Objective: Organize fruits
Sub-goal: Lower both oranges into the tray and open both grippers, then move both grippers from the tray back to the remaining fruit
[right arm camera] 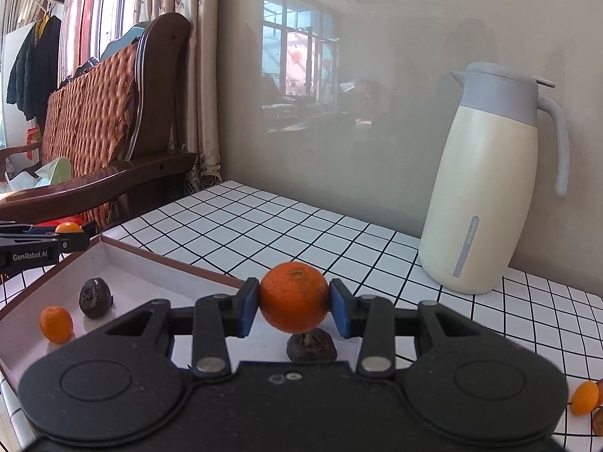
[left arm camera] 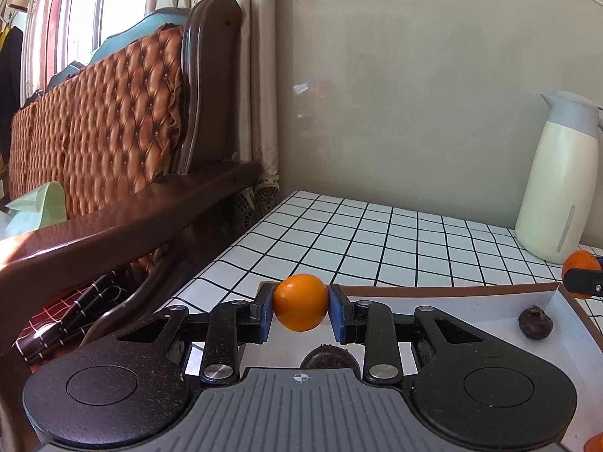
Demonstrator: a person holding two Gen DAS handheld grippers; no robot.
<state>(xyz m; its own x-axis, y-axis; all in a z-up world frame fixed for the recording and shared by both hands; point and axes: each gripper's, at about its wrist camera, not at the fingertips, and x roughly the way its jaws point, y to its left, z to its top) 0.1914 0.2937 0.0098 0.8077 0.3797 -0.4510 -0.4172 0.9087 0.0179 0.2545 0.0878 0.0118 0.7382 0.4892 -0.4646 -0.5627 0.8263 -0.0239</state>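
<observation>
A round orange (left arm camera: 300, 302) hangs clamped above the white tray's (left arm camera: 452, 295) near edge. A second orange (right arm camera: 294, 297) is clamped over a dark brown fruit (right arm camera: 311, 345). Inside the tray lie another dark fruit (right arm camera: 95, 298) and a small orange (right arm camera: 56, 324).

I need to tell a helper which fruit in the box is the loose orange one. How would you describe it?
Find the shallow white box with a brown rim on the checked tabletop. The small orange citrus fruit lies in its near left part, beside a dark wrinkled fruit. It is the only orange fruit there that no gripper holds.

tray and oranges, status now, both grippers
Left gripper shut on an orange. Right gripper shut on another orange. Both over the tray. Nothing blocking.
</observation>
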